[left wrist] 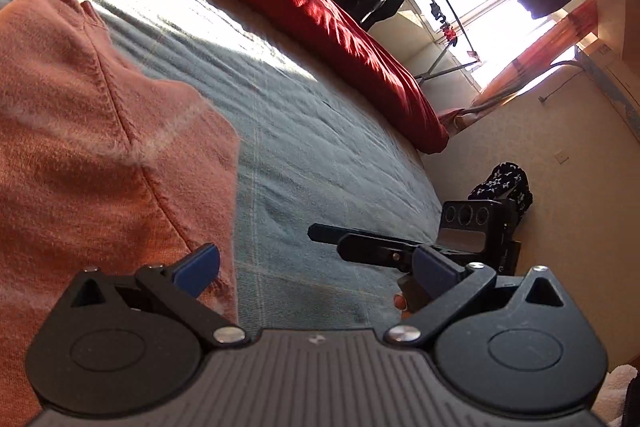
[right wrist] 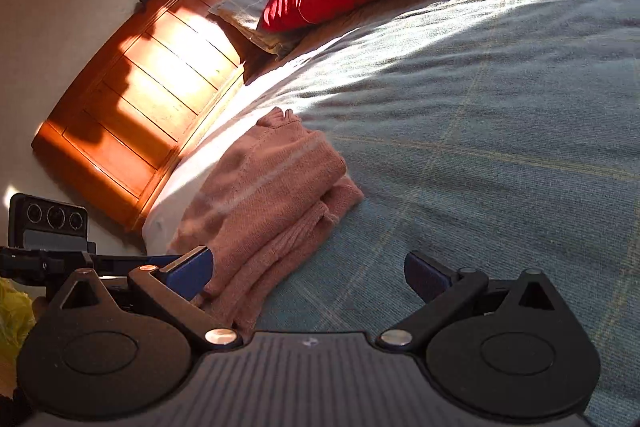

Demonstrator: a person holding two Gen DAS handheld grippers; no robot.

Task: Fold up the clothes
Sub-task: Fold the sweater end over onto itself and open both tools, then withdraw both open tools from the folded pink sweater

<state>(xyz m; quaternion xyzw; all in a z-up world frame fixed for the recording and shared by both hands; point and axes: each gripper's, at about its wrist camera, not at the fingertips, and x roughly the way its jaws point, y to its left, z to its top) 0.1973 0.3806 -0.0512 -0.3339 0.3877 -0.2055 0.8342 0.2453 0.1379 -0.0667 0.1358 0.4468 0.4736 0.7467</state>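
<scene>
A pink knitted sweater (right wrist: 264,195) lies folded in a compact stack on the grey-blue bedspread (right wrist: 480,147), near the bed's edge. In the left wrist view the same sweater (left wrist: 80,131) fills the left side, close under the camera. My left gripper (left wrist: 316,267) is open, its left blue pad over the sweater's edge, with nothing between the pads. My right gripper (right wrist: 308,271) is open too, its left pad beside the sweater's near corner. The right gripper's body (left wrist: 400,247) shows in the left wrist view, and the left gripper's body (right wrist: 52,231) in the right wrist view.
A red duvet (left wrist: 304,11) runs along the far side of the bed, with a pillow (right wrist: 248,11) beneath it. A wooden headboard (right wrist: 160,83) stands against the wall. A clothes rack (left wrist: 432,3) with hanging garments stands by the bright window. A dark patterned item (left wrist: 504,187) lies on the floor.
</scene>
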